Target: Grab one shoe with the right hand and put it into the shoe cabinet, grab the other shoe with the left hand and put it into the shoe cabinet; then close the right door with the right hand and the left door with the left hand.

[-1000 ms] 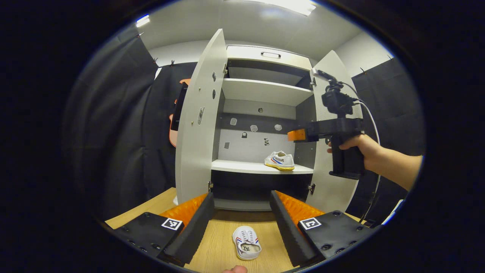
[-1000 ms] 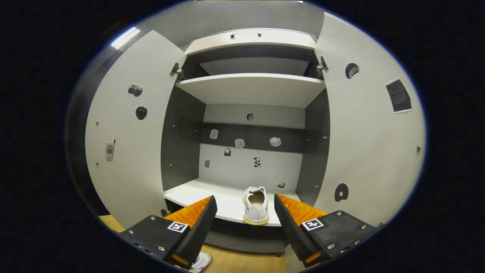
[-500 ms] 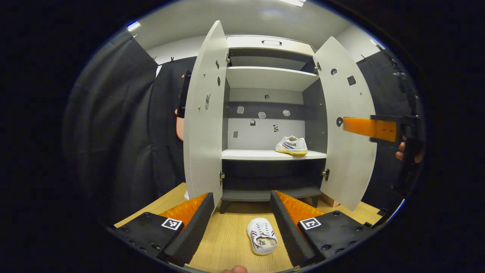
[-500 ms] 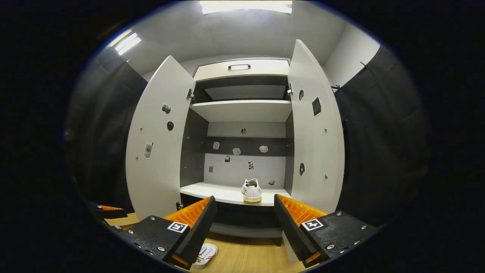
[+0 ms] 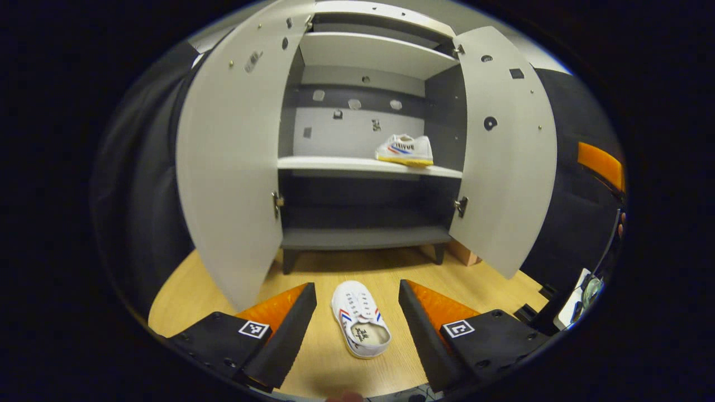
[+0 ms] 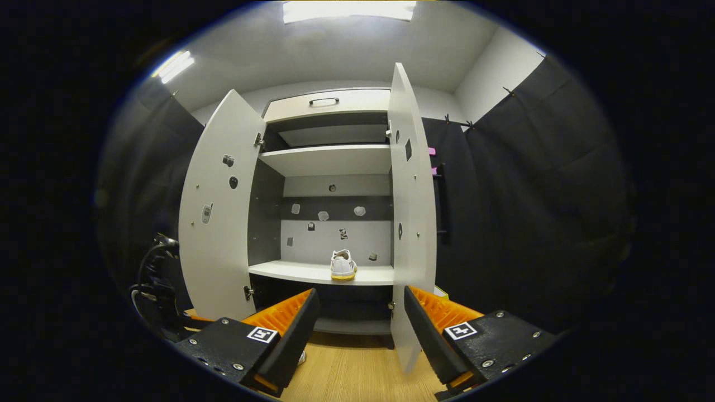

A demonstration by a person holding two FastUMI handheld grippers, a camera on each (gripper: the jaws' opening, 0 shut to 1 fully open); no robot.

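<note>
Left gripper (image 5: 357, 304), jaws released, straddles the white canvas sneaker (image 5: 360, 326) on the wooden floor (image 5: 491, 282) — light, soft; best pinched across its sides.

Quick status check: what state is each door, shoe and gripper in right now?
Left door: open.
Right door: open.
Shoe on shelf: upright, inside the cabinet, at the shelf's right end.
Shoe on floor: upright, not gripped, lying between the left gripper's fingers.
Left gripper: open, low over the floor.
Right gripper: open, holding nothing.
</note>
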